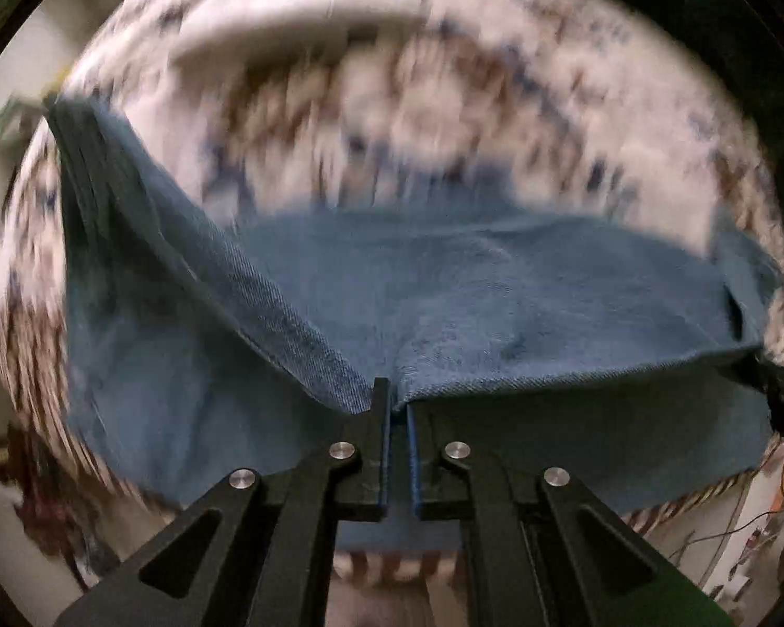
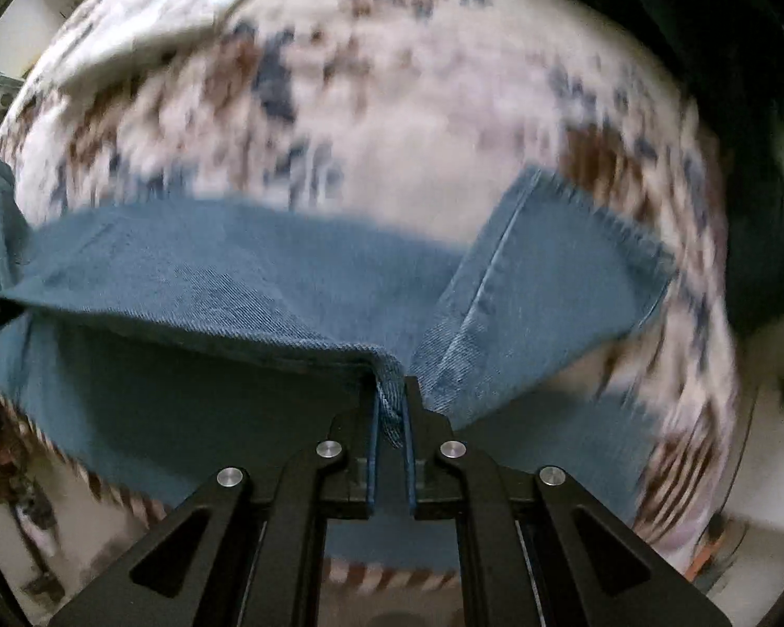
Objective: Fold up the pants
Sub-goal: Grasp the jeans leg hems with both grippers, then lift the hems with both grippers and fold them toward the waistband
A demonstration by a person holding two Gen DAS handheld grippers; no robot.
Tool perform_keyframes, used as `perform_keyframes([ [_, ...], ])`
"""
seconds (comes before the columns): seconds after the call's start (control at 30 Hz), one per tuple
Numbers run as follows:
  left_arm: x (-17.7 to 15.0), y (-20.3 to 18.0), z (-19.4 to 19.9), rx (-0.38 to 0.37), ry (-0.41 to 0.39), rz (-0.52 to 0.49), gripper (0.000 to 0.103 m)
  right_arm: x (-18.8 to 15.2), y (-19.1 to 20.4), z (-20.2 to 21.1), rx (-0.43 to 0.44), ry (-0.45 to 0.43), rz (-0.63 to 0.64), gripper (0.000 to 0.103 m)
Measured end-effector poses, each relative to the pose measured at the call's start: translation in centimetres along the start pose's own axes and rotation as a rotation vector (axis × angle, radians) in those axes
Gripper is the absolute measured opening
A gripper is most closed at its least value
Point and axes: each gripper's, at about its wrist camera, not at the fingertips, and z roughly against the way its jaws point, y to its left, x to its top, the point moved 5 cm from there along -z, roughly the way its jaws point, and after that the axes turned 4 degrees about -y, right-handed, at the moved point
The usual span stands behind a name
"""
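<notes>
The blue denim pants are held up off the bed by both tools, so the step in hand looks like a fold being carried over. It is judged that the fold is only partly made.

On the left, the black left gripper is closed tight on the edge of the cloth. From its tip the edge runs up to the far left and out to the right, where a dark shape at the rim may be the other tool. Below that edge the cloth hangs down in a loose sheet.

On the right, the black right gripper is also closed, with a bunched bit of the pants pinched between its jaws. A leg end with a frayed hem sticks out to the right of it.

Next, the held edge likely has to be lowered onto the rest of the cloth, with both tools kept level so the edges line up. Only then should the cloth be let go.

Under the pants a white cover with brown and blue marks is seen, very blurred. A pale wall and some wires are seen at the lower right of the left view. The rest of the room cannot be made out.
</notes>
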Motion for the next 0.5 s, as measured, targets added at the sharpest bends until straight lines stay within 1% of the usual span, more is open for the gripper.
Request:
perform_keyframes([
  [0.03, -1.1, -0.2, -1.8, 0.009, 0.038, 0.007, 0.003, -1.9, 0.4, -1.1, -0.001, 0.034, 0.005, 0.008],
  [0.1, -3.0, 0.3, -5.9, 0.028, 0.114, 0.043, 0.003, -4.7, 0.9, -3.1, 0.008, 0.082, 0.003, 0.008],
  [0.13, -3.4, 0.4, -7.2, 0.032, 0.139, 0.048, 0.003, -6.0, 1.2, -4.4, 0.011, 0.108, 0.016, 0.008],
  [0.2, -3.4, 0.7, -8.6, 0.028, 0.150, 0.077, 0.003, -7.3, 1.6, -5.9, 0.003, 0.117, 0.033, 0.009],
  [0.27, -3.2, 0.3, -8.7, 0.040, 0.145, 0.047, 0.003, -8.1, 2.0, -7.3, -0.006, 0.148, 0.063, 0.009],
  [0.3, -3.0, 0.3, -8.4, 0.038, 0.144, 0.049, 0.006, -8.2, 2.0, -7.6, -0.009, 0.159, 0.068, 0.009],
  [0.33, -2.9, 0.4, -7.9, 0.035, 0.152, 0.061, 0.008, -8.3, 2.1, -7.7, -0.008, 0.167, 0.068, 0.014],
  [0.37, -2.9, 0.5, -7.5, 0.029, 0.168, 0.074, 0.010, -8.4, 2.2, -7.7, 0.014, 0.188, 0.063, 0.024],
  [0.4, -3.0, 0.6, -6.8, 0.012, 0.198, 0.099, 0.021, -8.5, 2.2, -7.5, 0.046, 0.206, 0.056, 0.031],
  [0.43, -3.1, 0.7, -6.3, -0.004, 0.211, 0.112, 0.027, -8.4, 2.2, -7.2, 0.071, 0.212, 0.044, 0.045],
  [0.47, -3.1, 0.7, -5.5, -0.018, 0.217, 0.123, 0.038, -8.6, 2.1, -6.5, 0.105, 0.217, 0.020, 0.062],
  [0.5, -3.1, 0.8, -4.3, -0.018, 0.217, 0.122, 0.045, -8.9, 2.1, -5.8, 0.139, 0.223, 0.002, 0.072],
])
